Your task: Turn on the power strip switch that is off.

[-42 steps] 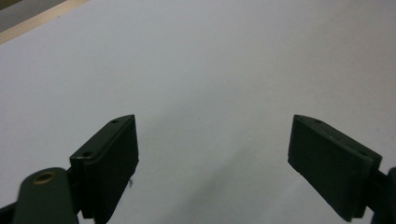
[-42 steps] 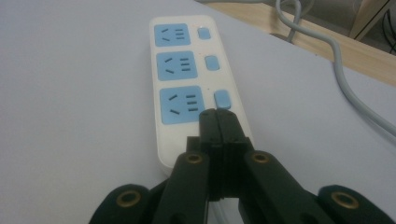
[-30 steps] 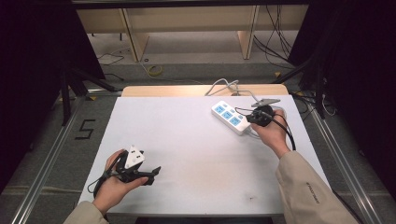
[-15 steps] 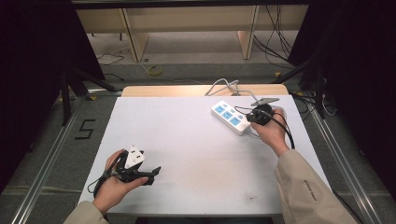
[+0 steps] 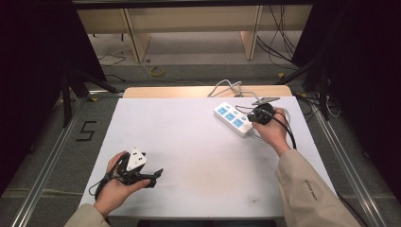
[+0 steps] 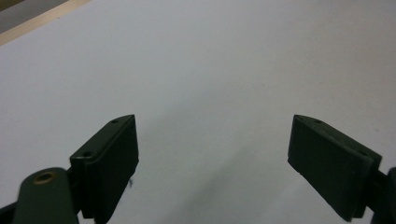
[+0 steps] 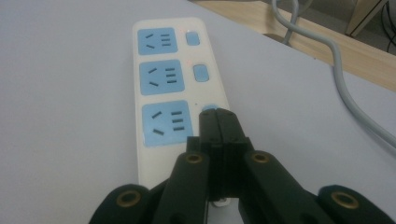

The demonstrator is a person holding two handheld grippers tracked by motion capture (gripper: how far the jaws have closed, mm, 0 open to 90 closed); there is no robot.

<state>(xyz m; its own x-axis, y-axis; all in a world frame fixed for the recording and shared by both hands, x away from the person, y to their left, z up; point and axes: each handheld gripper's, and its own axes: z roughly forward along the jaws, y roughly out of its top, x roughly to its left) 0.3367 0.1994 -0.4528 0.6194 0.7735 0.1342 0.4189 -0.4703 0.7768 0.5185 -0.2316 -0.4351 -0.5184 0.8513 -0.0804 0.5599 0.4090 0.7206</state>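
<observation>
Evidently right gripper (image 7: 218,116) clenched, seemingly pressing power strip (image 7: 163,84) switch, left gripper (image 6: 212,154) released.

power strip (image 7: 163,88): white, flat on the white table, lying diagonally near the far right corner. three blue socket faces in a row, each beside a small blue switch. red indicator lights show beside the two far switches. grey cable (image 7: 336,60) exits the far end.

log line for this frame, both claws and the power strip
right claw: shut, tips at nearest switch of power strip | left claw: open, nothing between, over white table
</observation>
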